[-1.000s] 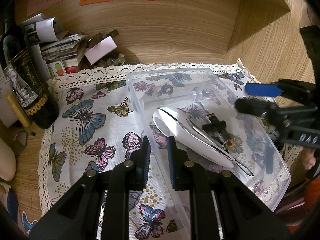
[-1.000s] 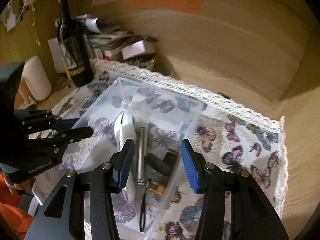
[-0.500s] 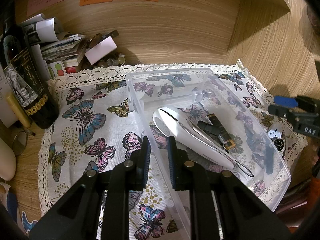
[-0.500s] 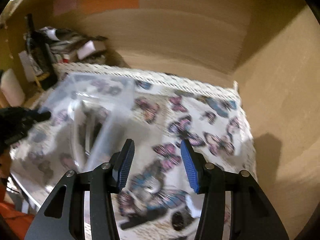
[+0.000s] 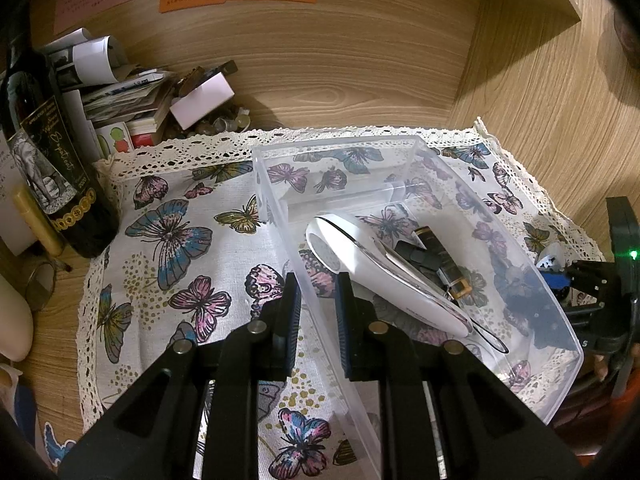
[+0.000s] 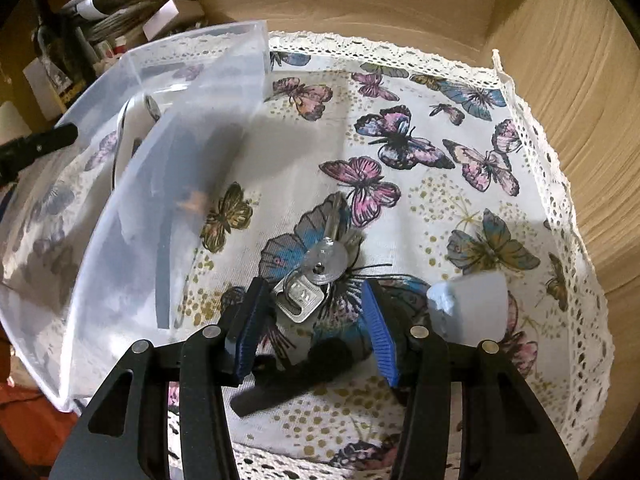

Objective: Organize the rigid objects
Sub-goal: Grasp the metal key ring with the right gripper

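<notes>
A clear plastic bin (image 5: 560, 320) stands on the butterfly cloth; it also shows in the right wrist view (image 6: 120, 208). In it lie a white handheld device (image 5: 376, 268), a black and gold item (image 5: 440, 264) and a thin metal rod. My left gripper (image 5: 318, 308) is shut on the bin's left wall (image 5: 304, 264). My right gripper (image 6: 312, 320) is open low over the cloth, its fingers on either side of a bunch of keys (image 6: 316, 276). A black object (image 6: 296, 376) lies under it. A white and blue object (image 6: 468, 308) sits just right of it.
A dark wine bottle (image 5: 48, 160) and a heap of papers and boxes (image 5: 140, 92) stand at the back left. Wooden walls (image 5: 360, 60) close the back and right. The lace cloth edge (image 6: 560, 184) runs along the right.
My right gripper has left the space above the bin, swung to the right and come down around the keys on the cloth. My left gripper has kept its hold on the bin wall.
</notes>
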